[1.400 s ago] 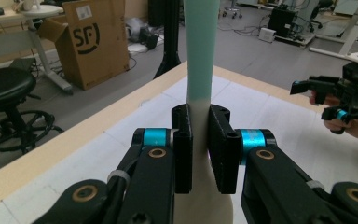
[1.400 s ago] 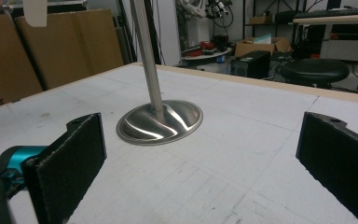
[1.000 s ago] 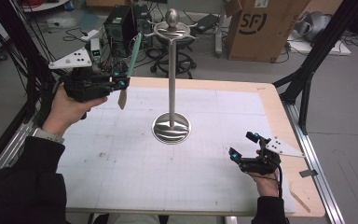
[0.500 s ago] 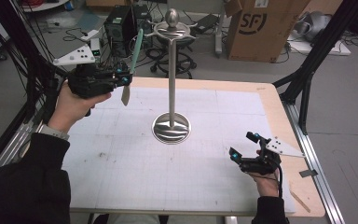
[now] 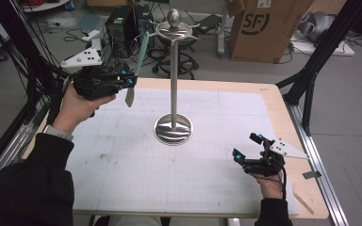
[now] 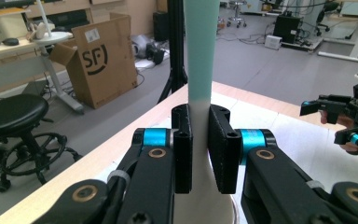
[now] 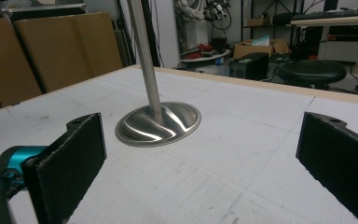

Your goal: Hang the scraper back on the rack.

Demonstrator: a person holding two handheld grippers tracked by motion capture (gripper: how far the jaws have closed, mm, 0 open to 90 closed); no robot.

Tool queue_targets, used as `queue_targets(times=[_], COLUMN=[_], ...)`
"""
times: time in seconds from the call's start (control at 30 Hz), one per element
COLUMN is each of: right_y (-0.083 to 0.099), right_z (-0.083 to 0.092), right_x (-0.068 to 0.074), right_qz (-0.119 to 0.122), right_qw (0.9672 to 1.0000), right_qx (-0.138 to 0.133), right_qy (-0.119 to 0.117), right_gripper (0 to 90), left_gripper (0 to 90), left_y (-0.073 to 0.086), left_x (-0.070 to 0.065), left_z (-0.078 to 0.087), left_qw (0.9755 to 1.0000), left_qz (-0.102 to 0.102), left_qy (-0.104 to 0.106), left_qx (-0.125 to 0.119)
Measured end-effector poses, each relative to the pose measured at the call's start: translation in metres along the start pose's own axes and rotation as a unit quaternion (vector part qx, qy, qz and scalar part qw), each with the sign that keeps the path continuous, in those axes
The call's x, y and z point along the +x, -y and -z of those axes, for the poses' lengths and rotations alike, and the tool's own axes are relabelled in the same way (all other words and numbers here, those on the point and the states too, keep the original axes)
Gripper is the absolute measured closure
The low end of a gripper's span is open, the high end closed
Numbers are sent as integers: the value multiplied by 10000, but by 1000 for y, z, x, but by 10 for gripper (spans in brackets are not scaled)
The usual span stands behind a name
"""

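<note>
High view, left gripper point(image 5: 128, 84): far left above the table point(image 5: 122, 188), jaws clamped on a spatula point(image 5: 138, 66) near the join of white blade and green handle; the handle slopes up toward the top ring of the stand point(image 5: 173, 84), its tip just beside the ring but apart from it.
High view, right gripper point(image 5: 247, 153): near right, low over the table, jaws spread wide and holding nothing.
High view, step: judged as hanging the spatula on the stand; the handle tip should go up to a ring hook; whether the tip has a hole cannot be told.
Left gripper view, grip: the pads point(image 6: 223, 149) press both sides of the spatula point(image 6: 199, 56); the grip sits low on the tool, so the long handle may swing; slow, steady travel would suit.
Right gripper view, stand: base point(image 7: 158, 123) sits flat, well ahead of the open jaws; the idle gripper could steady the pole if it rocks.
Containers: a closed carton point(image 5: 266, 28) on the floor beyond the far edge; contents hidden.
</note>
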State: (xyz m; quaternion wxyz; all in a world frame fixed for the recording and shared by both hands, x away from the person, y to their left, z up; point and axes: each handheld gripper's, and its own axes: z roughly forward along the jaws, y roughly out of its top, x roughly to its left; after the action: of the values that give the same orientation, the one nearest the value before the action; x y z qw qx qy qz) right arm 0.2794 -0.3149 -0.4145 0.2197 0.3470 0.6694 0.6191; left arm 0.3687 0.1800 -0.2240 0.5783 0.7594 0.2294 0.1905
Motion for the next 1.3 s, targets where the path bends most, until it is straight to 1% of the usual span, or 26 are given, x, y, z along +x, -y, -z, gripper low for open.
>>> queue_targets(times=[0.17, 0.23, 0.4, 0.43, 0.57, 0.63, 0.7, 0.8, 0.83, 0.93, 0.97, 1.03, 1.1, 1.17, 1.3], right_y=[0, 0, 0, 0, 0, 1, 1, 1, 1, 2, 2, 2, 2, 2, 3], right_z=[1, 1, 0, 0, 0, 1, 2, 2, 2, 3, 3, 4, 3, 3, 2], right_x=[0, 0, 0, 1, 1, 0, 0, 1, 1, 1, 1, 1, 0, 0, 0], right_qz=[-8, -1, 23, -4, 9, -6, -3, -22, 12, 17, 23, -1, 20, 25, 25], right_qw=[10000, 10000, 10000, 10000, 10000, 10000, 10000, 10000, 10000, 10000, 10000, 10000, 10000, 10000, 9999], right_qx=[0, 1, 10, 26, 15, 23, 21, 46, 39, 66, 68, 57, 53, 83, 96], right_qy=[15, 12, 15, 5, 3, 17, 26, 31, 28, 40, 37, 43, 47, 32, 30], right_gripper=[2, 2, 2, 2, 2, 2, 2, 2, 2, 2, 2, 2, 2, 2, 2], left_gripper=[805, 805, 806, 805, 805, 805, 806, 806, 806, 805, 803, 792, 753, 703, 652], left_y=[1, 1, 2, 2, 2, 2, 2, 2, 2, 2, 2, 2, 2, 3, 9], left_x=[-1, -2, -6, -7, -9, -10, -10, -10, -10, -10, -10, -11, -13, -14, -14], left_z=[-5, -9, -21, -24, -32, -35, -36, -37, -37, -36, -36, -34, -32, -29, -23], left_qw=[10000, 10000, 9999, 9999, 9998, 9998, 9998, 9998, 9998, 9999, 9999, 9998, 9996, 9993, 9992], left_qz=[31, 43, 105, 117, 208, 193, 190, 187, 164, 135, 116, -2, -15, -72, -81], left_qy=[3, -31, -44, -45, -11, -11, -62, -76, -79, -97, -103, -154, -121, -122, -108], left_qx=[21, 26, 23, 29, -14, -30, -34, -53, -35, -23, -33, -93, -254, -348, -382])
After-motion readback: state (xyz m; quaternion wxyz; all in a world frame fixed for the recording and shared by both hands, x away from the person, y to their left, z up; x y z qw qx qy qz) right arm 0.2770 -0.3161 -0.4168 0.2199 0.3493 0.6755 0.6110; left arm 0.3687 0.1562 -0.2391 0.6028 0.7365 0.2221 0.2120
